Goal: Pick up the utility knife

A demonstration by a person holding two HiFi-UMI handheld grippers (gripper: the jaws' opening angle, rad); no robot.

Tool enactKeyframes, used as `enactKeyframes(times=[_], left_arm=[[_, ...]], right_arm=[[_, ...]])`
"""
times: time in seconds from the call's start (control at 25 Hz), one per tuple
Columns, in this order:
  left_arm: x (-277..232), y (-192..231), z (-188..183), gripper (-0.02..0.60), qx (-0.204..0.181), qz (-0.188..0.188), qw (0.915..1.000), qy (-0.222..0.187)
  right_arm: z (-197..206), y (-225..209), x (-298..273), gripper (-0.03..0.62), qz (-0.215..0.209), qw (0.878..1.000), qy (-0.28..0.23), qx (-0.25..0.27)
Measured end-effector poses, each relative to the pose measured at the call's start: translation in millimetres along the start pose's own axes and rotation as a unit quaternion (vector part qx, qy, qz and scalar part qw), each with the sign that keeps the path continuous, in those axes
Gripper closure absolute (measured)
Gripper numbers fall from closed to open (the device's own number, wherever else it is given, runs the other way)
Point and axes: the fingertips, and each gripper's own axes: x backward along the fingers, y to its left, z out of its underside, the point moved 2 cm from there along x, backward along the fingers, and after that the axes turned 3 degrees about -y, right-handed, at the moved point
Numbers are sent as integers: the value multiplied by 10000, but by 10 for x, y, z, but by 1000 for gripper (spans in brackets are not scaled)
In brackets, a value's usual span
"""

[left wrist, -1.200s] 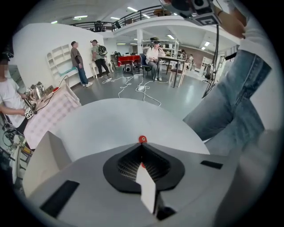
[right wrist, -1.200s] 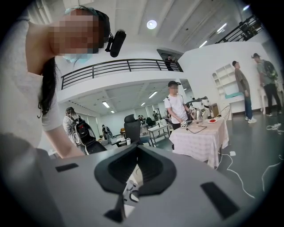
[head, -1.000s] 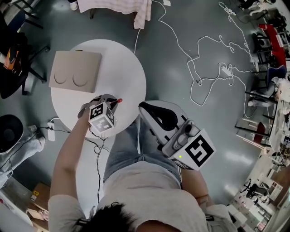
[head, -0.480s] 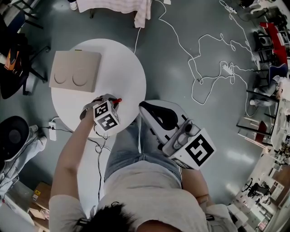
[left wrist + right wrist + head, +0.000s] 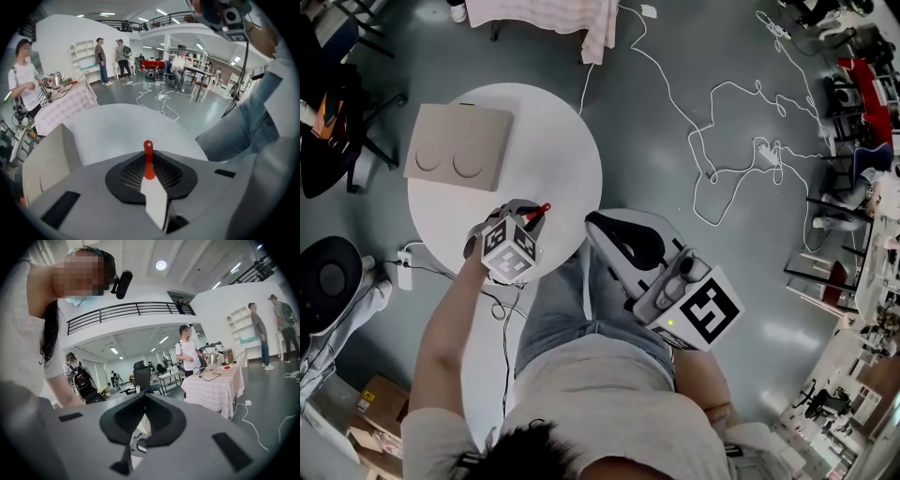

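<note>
The utility knife [image 5: 149,164] has a white body and a red end, and my left gripper [image 5: 149,177] is shut on it. In the head view the knife's red end [image 5: 542,209] sticks out of the left gripper [image 5: 530,220] over the near edge of the round white table [image 5: 562,141]. My right gripper [image 5: 605,230] hangs off the table's right side, above the person's lap. In the right gripper view the right gripper [image 5: 143,425] points up into the room, jaws together with nothing held.
A flat cardboard box [image 5: 457,157] with two round marks lies on the table's far left; the box [image 5: 47,159] also shows at the left of the left gripper view. White cables [image 5: 722,141] trail over the grey floor. A power strip [image 5: 405,265] lies below the table.
The left gripper has turned and shifted slightly over the table's near edge, still holding the knife. The right gripper has stayed in place.
</note>
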Motion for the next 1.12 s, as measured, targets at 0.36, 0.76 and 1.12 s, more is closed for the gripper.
enactKeyframes(times=[0.36,0.76,1.12], left_arm=[[679,146,-472,528,1249,-916,9770,-1467],[1856,21,-1034,528,2037,-2263,9013,-3080],[2692,-295,-1391,528,2368,-3489,8124,-4028]], right_arm=[[-122,127,-77,585,-717,9973,35,180],[-282,282,-142,585,-1730,9840,122,420],[-419,463,-119,585,-2809,9572,123,684]])
